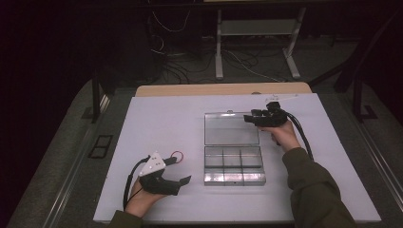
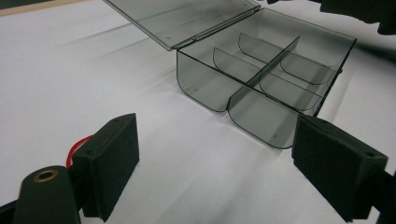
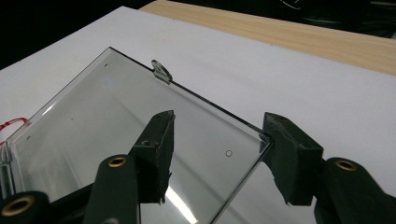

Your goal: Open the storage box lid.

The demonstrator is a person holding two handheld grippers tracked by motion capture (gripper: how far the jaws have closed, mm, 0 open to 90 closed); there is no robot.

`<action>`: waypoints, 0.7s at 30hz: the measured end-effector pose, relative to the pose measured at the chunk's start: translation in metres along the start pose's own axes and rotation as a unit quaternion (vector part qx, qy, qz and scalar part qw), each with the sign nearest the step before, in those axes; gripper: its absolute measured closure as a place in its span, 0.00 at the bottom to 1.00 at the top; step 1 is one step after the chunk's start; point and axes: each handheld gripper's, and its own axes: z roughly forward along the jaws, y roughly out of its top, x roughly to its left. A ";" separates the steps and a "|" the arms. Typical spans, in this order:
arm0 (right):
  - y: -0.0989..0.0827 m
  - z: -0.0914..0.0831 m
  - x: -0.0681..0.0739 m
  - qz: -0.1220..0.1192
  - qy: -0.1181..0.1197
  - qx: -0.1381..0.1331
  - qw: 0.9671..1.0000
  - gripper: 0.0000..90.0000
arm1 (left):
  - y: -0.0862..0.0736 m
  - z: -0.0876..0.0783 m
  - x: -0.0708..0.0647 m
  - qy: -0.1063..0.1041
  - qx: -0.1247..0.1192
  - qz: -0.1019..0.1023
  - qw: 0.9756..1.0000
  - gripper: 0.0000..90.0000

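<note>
Overhead, high view: a white matte sheet [image 1: 157, 118] covers the table; a strip of pale wood [image 1: 223, 89] shows at its far edge.
Box: a clear smoky plastic box [image 1: 234, 165] sits mid-sheet, split by thin walls into small cells, its flat lid [image 1: 231, 128] swung open toward the far side.
Left gripper [image 1: 178, 170]: held low at the near left, well apart from the box, jaws spread wide, a grey three-cornered plate on top.
Ring: a thin red ring [image 1: 177, 155] lies on the sheet just beyond the left gripper.
Right gripper [image 1: 252, 118]: at the lid's far right corner, black cable trailing back along the sleeve.
Left gripper view: the two blocky black jaws, faced with matte foam-like pads, stand far apart with nothing between; the box [image 2: 266, 79] lies ahead, its cell floors curved, walls glossy and see-through; a red curve [image 2: 77, 147] peeks behind the left jaw.
Right gripper view: jaws apart, one above the glossy lid [image 3: 126, 140], the other at its corner edge; whether it touches cannot be told.
Latch: a small clear tab [image 3: 161, 71] rises from the lid's far edge.
</note>
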 end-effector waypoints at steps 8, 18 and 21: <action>-0.003 0.004 -0.002 0.007 0.001 0.004 1.000 0.48 | 0.000 0.001 0.000 0.000 0.002 0.003 1.000 0.16; -0.008 0.010 -0.005 0.014 -0.002 0.017 1.000 0.46 | 0.000 0.001 0.000 -0.001 0.005 0.002 1.000 0.16; -0.011 0.012 -0.006 0.018 -0.001 0.022 1.000 0.46 | -0.001 0.001 0.000 -0.001 0.004 0.001 1.000 0.16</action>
